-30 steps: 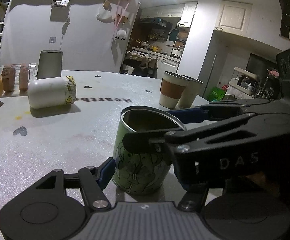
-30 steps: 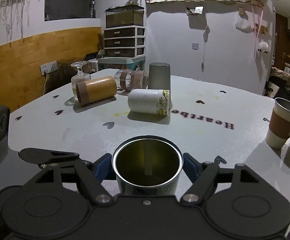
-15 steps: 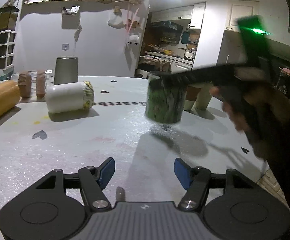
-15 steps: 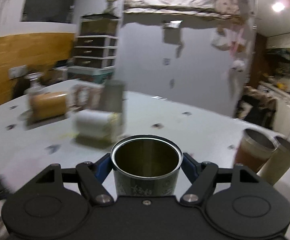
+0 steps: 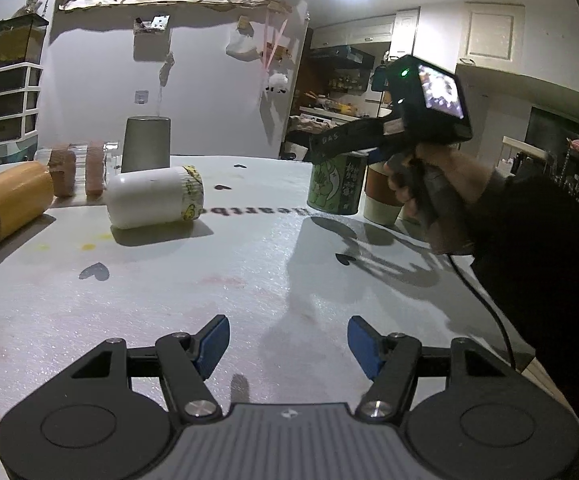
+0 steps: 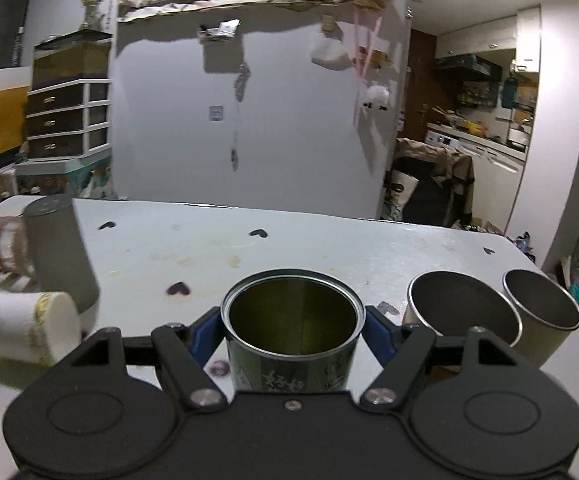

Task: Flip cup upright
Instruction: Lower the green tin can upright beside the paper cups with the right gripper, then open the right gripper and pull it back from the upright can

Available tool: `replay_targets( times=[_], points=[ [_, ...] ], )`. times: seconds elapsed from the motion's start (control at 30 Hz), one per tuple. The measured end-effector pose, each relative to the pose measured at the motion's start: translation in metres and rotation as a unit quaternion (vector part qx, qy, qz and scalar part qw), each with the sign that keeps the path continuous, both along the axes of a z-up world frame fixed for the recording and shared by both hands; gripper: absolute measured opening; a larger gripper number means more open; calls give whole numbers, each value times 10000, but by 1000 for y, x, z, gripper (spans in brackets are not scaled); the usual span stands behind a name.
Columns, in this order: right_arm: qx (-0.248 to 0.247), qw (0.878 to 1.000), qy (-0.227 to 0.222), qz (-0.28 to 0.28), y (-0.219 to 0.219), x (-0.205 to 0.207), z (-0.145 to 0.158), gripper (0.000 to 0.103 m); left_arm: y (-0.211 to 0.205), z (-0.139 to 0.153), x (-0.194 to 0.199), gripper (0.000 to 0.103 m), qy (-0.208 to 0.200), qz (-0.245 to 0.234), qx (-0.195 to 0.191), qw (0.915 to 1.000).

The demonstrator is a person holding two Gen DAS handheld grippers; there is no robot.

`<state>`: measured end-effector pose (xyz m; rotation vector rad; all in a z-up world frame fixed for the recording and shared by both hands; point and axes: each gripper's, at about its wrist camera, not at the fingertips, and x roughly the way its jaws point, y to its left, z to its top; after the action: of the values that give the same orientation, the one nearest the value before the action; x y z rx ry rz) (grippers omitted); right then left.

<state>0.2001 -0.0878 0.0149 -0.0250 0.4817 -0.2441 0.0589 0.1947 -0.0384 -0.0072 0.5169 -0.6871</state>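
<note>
Green cup (image 6: 291, 334) stands mouth-up, clamped between the blue pads (image 6: 204, 334) of the right gripper (image 6: 291, 332), at the table's (image 5: 249, 272) right side beside two upright cups (image 6: 463, 312). Left gripper (image 5: 288, 342) hovers low over the table, spread wide, holding nothing. White cup (image 5: 154, 197) lies on its side.

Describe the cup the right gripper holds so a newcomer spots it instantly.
On the white table, look to its right side where upright cups stand. The green cup is clamped in the right gripper, beside the brown-sleeved cup. It alone has cartoon print.
</note>
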Motion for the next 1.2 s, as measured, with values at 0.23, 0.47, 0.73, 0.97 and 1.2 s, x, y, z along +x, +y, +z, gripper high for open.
replay_targets(
  times=[0.23,0.47,0.73,0.97,1.2],
  points=[
    [126,9996,63,-255,-13,15,-15,83,1,3,1,66,-47,82,4,10000],
    [382,9989,-271,-44,-8,-28,2,101,4,9,4,68,-132,235,-22,9996],
    [459,9959,-673,394,11,-128,10,101,3,20,6,69,-292,382,-3,9988],
    [561,9939,-890,339,12,-188,3,101,-5,26,7,77,-414,570,135,9974],
    [572,9938,-940,159,13,-224,-11,103,-9,32,3,97,-647,840,234,9941]
  ],
)
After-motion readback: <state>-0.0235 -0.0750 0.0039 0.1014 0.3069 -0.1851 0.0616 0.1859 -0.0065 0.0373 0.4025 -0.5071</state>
